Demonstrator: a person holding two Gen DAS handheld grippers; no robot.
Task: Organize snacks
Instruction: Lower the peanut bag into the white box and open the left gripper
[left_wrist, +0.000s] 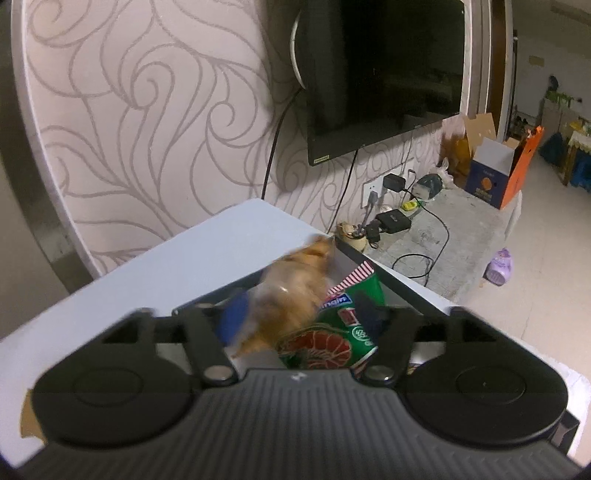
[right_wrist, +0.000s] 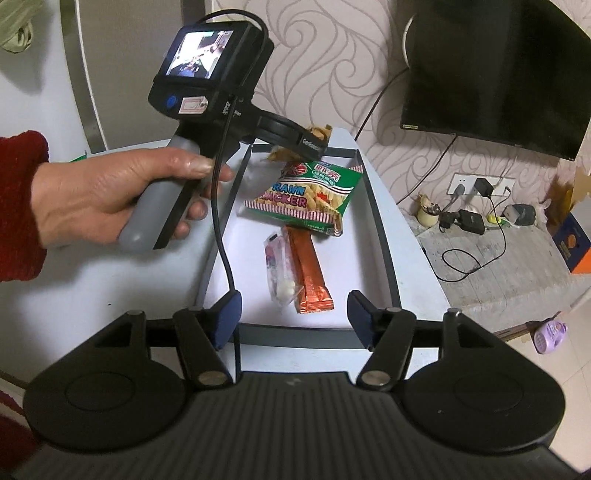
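Lying in the tray (right_wrist: 384, 236) already are the green cracker bag (right_wrist: 310, 194), an orange bar (right_wrist: 308, 267) and a clear sweet packet (right_wrist: 279, 271) — a tan snack (left_wrist: 295, 291), blurred, sits between the left gripper (left_wrist: 299, 317)'s parted jaws above it, seemingly dropping. The right gripper (right_wrist: 291, 314) hangs open, empty — sorting looks nearly done.

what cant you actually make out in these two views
- Left wrist view: the brown snack packet is motion-blurred; whether the left hand-held gripper touches it is unclear.
- Left wrist view: the green cracker bag is half hidden by that packet.
- Right wrist view: the brown packet's lower part shows; the left hand-held gripper's fingers cover the rest.
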